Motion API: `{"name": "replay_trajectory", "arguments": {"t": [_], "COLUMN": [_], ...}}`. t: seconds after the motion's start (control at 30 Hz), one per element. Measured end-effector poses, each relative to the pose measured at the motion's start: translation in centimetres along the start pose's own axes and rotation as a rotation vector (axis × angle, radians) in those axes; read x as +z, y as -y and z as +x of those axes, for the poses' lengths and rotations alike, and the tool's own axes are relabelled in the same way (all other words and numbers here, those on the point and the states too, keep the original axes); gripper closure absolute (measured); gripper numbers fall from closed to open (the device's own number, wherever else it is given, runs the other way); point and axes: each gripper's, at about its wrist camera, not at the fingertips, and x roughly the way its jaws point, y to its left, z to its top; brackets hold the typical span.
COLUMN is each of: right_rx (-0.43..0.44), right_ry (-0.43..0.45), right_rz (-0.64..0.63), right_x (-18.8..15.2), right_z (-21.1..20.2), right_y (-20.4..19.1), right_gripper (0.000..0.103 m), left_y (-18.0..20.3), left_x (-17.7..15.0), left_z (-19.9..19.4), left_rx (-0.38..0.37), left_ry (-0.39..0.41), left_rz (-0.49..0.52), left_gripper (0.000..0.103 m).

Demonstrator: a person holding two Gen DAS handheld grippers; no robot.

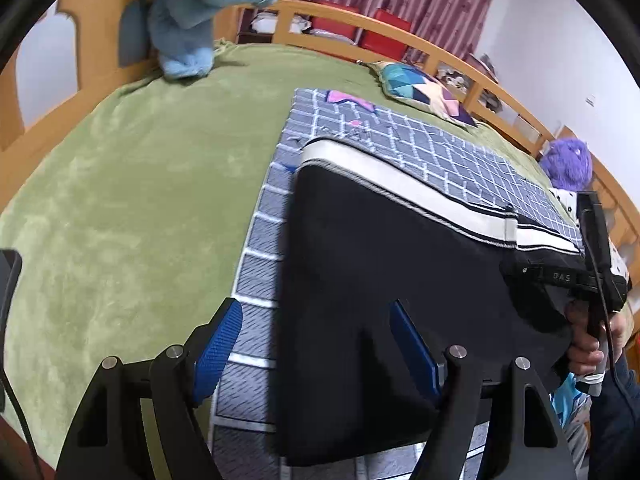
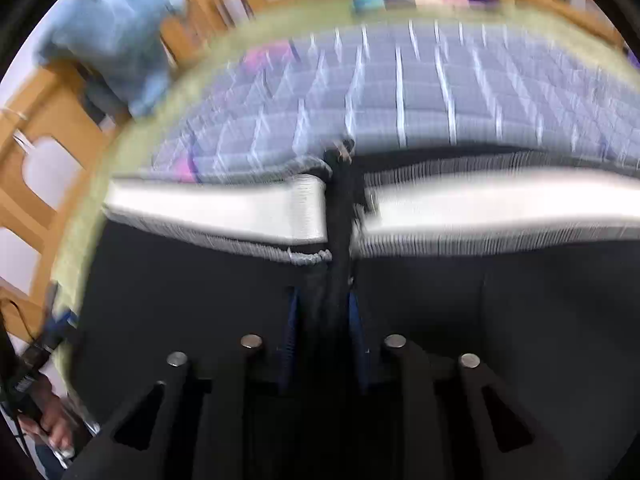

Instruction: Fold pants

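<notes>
The black pants lie on a gray checked mat that is spread over the green blanket on the bed. The pants sit near the front edge of the mat, and their white waistband points toward the far edge of the bed. The left gripper has its jaws spread wide apart. One blue pad is over the mat, just beside the left edge of the pants, and the other pad is over the black cloth, so it grips nothing right now. The right gripper has its jaws pinched tight on a bunch of black cloth in the middle of the pants, just below the white waistband. The right view is very blurry, so small things there are hard to tell. It looks like the fold is just starting: one side is grabbed and the other is not. Next, the left gripper likely needs to close on the left edge of the pants, so both sides can lift together. Then the pants can be folded over, with edges lined up. A blue stuffed toy sits at the far left corner of the bed, well away.
</notes>
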Motion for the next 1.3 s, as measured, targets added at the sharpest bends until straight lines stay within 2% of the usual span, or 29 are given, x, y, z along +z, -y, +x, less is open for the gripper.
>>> {"name": "replay_trajectory", "arguments": {"t": [0.07, 0.13, 0.2, 0.27, 0.33, 0.4, 0.43, 0.5, 0.57, 0.63, 0.7, 0.8, 0.9, 1.0, 1.1, 1.17, 1.3], "right_rx": [-0.001, -0.007, 0.028, 0.031, 0.000, -0.019, -0.014, 0.024, 0.036, 0.063, 0.068, -0.036, -0.133, -0.204, -0.252, -0.248, -0.253], "right_ry": [0.031, 0.110, 0.175, 0.215, 0.218, 0.166, 0.143, 0.207, 0.203, 0.207, 0.222, 0.257, 0.252, 0.219, 0.249, 0.218, 0.182], "right_rz": [-0.003, 0.044, 0.023, -0.033, -0.077, -0.067, -0.040, -0.021, -0.004, 0.050, 0.075, 0.028, -0.024, -0.033, -0.012, 0.010, 0.069], "right_x": [-0.2, -0.9, -2.2, -3.9, -6.2, -9.1, -10.0, -11.0, -10.8, -10.6, -10.5, -11.0, -11.7, -12.4, -13.4, -13.5, -13.5], "right_z": [-1.8, -5.0, -8.0, -9.4, -9.3, -7.4, -6.4, -6.2, -6.9, -7.8, -8.7, -10.3, -11.1, -11.1, -11.3, -11.0, -10.3], "right_y": [0.3, 0.5, -0.2, -1.4, -1.9, -1.4, -1.1, -0.5, -0.3, 0.2, 0.7, 0.5, 0.3, 1.5, 2.8, 3.6, 4.6], "right_gripper": [0.075, 0.073, 0.065, 0.064, 0.064, 0.064, 0.064, 0.062, 0.062, 0.060, 0.058, 0.058, 0.058, 0.058, 0.058, 0.051, 0.037], "left_y": [0.8, 1.8, 3.3, 4.7, 5.5, 5.4, 5.6, 6.6, 6.6, 5.4, 3.8, 0.4, -2.2, -2.7, -2.3, -2.3, -2.2], "left_x": [0.4, 0.9, 1.2, 0.8, -0.5, -2.4, -3.2, -3.7, -3.6, -3.6, -3.9, -4.9, -6.1, -6.0, -5.6, -5.5, -5.7], "left_z": [-0.9, -1.5, -1.1, -0.6, 0.3, 1.9, 2.0, 0.9, -1.0, -3.1, -4.0, -4.1, -3.4, -2.9, -1.8, -0.9, -0.8], "left_rx": [-0.020, -0.040, -0.023, -0.013, -0.011, 0.009, 0.032, 0.082, 0.066, 0.049, 0.037, -0.010, -0.063, -0.124, -0.146, -0.157, -0.185], "left_ry": [0.027, 0.037, 0.005, -0.028, -0.071, -0.130, -0.113, -0.080, -0.058, -0.023, -0.029, -0.061, -0.094, -0.093, -0.103, -0.112, -0.078], "left_rz": [0.023, 0.036, 0.057, 0.088, 0.085, 0.066, 0.090, 0.159, 0.163, 0.125, 0.067, -0.091, -0.215, -0.246, -0.245, -0.259, -0.271], "left_gripper": [0.028, 0.028, 0.028, 0.028, 0.028, 0.029, 0.029, 0.029, 0.029, 0.029, 0.029, 0.030, 0.031, 0.032, 0.032, 0.032, 0.032]}}
